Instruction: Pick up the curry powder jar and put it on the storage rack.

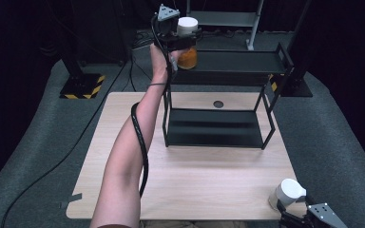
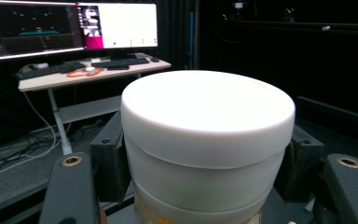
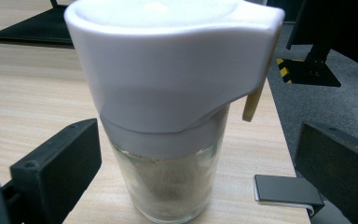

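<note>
Orange-filled jar (image 1: 187, 56) first: you have it lifted at the left end of the black shelf rack's (image 1: 247, 64) top tier, and whether its base has touched down there cannot be told. Your left gripper (image 1: 183, 39) is clamped on it just under the white cap (image 2: 208, 112), one black jaw on each side of the neck, as the left gripper view shows. Judge it as glass with powder inside: stiff, fairly weighty for its size, smooth enough to slip and breakable if dropped. The grip at the neck looks sound because the wider cap above the jaws should stop it sliding down; keep it upright so the load stays under the jaws.

Further right, near the front right corner of the wooden table (image 1: 195, 180), a second jar (image 3: 168, 140) with pale contents and a white pour-spout lid (image 3: 168, 60) stands directly in front of your right gripper (image 1: 292, 209). Its jaws stand apart on either side of the glass body with a gap showing on both sides, touching nothing. That jar should handle much the same. Take it at the glass just below the lid, not on the tapering lid.
</note>
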Available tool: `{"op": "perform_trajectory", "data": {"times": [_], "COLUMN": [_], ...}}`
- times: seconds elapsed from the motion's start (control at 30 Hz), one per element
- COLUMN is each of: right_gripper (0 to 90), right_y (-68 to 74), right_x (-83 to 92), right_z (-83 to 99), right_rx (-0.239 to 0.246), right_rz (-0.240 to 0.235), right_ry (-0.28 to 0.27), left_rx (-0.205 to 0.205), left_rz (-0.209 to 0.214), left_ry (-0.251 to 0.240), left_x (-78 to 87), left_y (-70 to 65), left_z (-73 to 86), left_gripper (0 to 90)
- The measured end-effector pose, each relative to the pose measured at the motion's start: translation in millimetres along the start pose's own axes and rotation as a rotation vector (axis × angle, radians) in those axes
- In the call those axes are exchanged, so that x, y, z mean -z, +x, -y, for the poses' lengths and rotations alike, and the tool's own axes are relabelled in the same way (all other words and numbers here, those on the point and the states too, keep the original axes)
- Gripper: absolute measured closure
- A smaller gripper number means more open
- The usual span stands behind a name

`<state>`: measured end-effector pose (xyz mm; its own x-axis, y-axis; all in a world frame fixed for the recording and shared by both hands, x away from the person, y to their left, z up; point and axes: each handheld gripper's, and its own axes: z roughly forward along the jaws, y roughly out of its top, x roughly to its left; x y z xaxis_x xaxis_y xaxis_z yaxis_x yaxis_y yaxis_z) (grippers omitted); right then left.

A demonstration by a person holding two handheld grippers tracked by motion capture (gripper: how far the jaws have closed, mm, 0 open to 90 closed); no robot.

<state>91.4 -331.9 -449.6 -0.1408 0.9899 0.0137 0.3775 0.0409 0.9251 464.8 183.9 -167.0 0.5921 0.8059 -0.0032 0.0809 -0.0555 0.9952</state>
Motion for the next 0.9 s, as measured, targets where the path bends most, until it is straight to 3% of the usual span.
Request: {"op": "perform_trajectory", "data": {"times": [0.27, 0.9], "right_gripper": [0.0, 0.0], "right_y": [0.0, 0.8], "right_x": [1.4, 1.9], "right_z": [-0.2, -0.5], "right_rx": [0.002, 0.008], "right_rz": [0.003, 0.002], "right_ry": [-0.003, -0.007], "left_rx": [0.019, 0.007], "left_rz": [-0.027, -0.02], "left_ry": [-0.013, 0.03], "left_x": [-3.1, -5.0], "left_y": [0.8, 3.0], "left_z": [10.7, 0.9], "left_gripper": [33.7, 33.5]}}
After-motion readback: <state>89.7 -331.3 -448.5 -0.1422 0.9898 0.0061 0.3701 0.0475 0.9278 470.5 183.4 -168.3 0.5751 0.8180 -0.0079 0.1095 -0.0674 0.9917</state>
